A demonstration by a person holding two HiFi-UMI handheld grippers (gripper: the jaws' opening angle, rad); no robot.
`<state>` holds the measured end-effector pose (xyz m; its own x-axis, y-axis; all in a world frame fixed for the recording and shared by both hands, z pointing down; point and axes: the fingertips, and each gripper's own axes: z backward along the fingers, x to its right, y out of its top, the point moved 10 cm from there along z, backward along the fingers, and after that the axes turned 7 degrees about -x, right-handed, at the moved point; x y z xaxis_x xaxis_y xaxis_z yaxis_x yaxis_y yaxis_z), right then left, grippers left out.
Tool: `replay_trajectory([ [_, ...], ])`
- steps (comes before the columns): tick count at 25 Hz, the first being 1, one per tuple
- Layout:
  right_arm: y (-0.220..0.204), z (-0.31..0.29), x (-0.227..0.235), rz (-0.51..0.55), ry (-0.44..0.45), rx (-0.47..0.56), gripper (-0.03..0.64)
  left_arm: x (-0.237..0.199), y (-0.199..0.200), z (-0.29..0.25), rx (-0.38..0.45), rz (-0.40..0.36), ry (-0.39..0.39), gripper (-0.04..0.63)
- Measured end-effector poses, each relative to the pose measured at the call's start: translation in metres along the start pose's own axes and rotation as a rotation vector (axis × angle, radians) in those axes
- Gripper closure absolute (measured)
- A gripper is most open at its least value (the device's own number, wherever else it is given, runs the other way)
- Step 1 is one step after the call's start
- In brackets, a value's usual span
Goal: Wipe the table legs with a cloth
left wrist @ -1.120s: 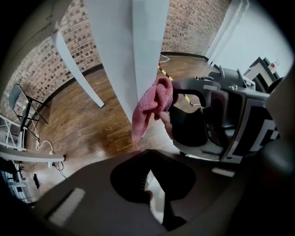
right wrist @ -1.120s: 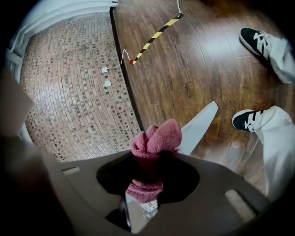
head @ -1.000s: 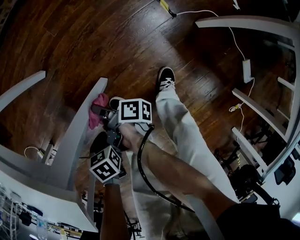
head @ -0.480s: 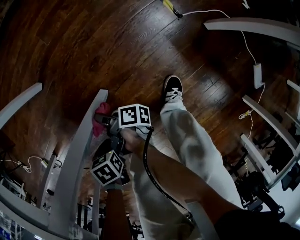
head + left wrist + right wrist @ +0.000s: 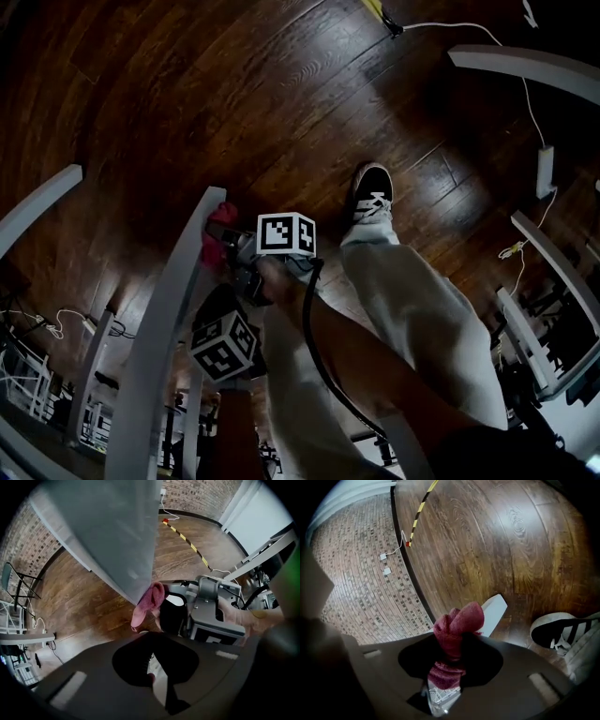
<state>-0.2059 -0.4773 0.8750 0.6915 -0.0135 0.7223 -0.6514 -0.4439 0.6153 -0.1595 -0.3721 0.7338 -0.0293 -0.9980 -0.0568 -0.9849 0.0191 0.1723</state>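
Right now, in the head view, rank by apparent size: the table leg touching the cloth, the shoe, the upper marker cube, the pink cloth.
Largest: table leg.
Then shoe and upper marker cube, alike; the cube sits nearer the camera, so unranked.
Smallest: pink cloth, partly hidden.

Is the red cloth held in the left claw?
No, the cloth is clamped in the right claw, while the left claw is shut with nothing between its jaws.
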Motion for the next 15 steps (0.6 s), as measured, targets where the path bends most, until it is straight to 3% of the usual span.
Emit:
replay_trajectory([
  [5, 0.026, -0.013, 0.023, 0.022, -0.059, -0.060, 0.494, 0.012, 0.005, -0.020, -0.026, 0.006, 0.006, 0.594],
  [10, 0.058, -0.021, 0.045, 0.053, -0.132, -0.096, 0.494, 0.034, 0.013, -0.019, -0.033, -0.037, -0.006, 0.593],
  [15, 0.082, -0.033, 0.062, 0.093, -0.216, -0.120, 0.492, 0.041, 0.018, -0.030, -0.051, -0.016, -0.007, 0.594],
])
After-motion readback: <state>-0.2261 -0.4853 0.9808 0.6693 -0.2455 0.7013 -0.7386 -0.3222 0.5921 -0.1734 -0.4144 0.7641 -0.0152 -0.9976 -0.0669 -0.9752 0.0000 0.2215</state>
